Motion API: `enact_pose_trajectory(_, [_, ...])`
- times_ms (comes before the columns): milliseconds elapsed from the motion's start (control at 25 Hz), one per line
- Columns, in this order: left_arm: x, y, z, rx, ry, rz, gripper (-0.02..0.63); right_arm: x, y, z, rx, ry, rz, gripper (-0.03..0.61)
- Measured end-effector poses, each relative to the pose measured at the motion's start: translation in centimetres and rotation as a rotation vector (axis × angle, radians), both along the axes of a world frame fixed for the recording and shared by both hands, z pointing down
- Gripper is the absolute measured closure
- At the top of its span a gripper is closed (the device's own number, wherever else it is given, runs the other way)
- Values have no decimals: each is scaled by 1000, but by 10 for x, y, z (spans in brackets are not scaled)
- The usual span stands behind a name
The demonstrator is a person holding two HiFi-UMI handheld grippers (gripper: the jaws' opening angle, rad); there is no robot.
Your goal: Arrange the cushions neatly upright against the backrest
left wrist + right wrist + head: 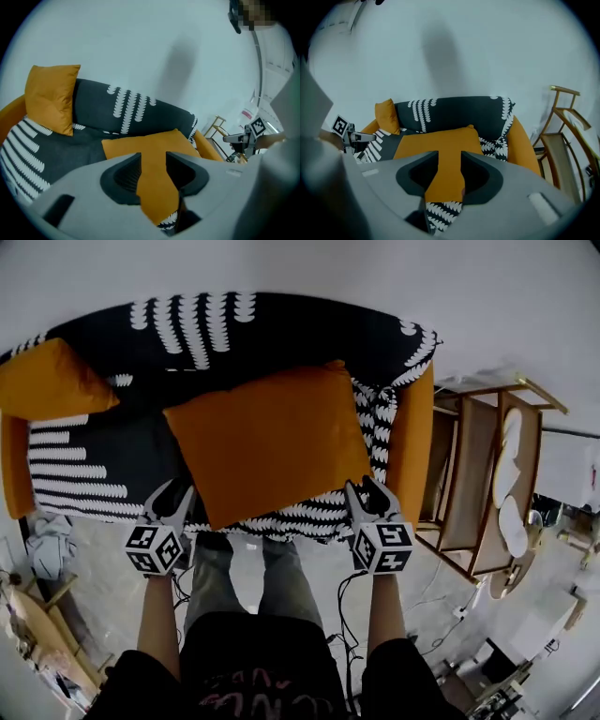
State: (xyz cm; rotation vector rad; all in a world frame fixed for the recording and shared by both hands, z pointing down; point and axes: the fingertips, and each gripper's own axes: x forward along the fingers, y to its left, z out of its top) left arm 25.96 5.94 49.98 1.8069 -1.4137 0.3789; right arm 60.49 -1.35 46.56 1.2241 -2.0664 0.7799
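Observation:
A large orange cushion lies tilted on the seat of a black-and-white patterned sofa, its far edge towards the backrest. My left gripper is at the cushion's near left corner and my right gripper at its near right corner. In the left gripper view the jaws stand apart with the cushion's corner drooping between them. The right gripper view shows the same: parted jaws with orange fabric in the gap. A smaller orange cushion leans upright in the sofa's far left corner.
The sofa has orange armrests. A wooden folding rack stands just right of it. Cables trail on the floor by the person's legs. Bags and clutter sit at the left.

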Motion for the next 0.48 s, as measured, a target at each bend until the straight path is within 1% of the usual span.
enact_pose_trajectory(120, [-2,0,26,-52,-2,-55,396,6,-27,23,-25,13,-54,366])
enact_pose_trajectory(160, [-2,0,33,-66,-3,-65,373,8,-36,30,-30,15,-66,342])
enact_pose_trajectory(240, [-2,0,48,-92,-15,-72,335,10,-51,44,-43,15,-91,318])
enact_pose_trajectory(360, [-5,-1,70,-125,-18,-100,307,13,-66,70,-75,24,-118,269])
enact_pose_trajectory(480, [-10,-6,96,-153,17,-154,278,14,-79,102,-125,14,-126,222])
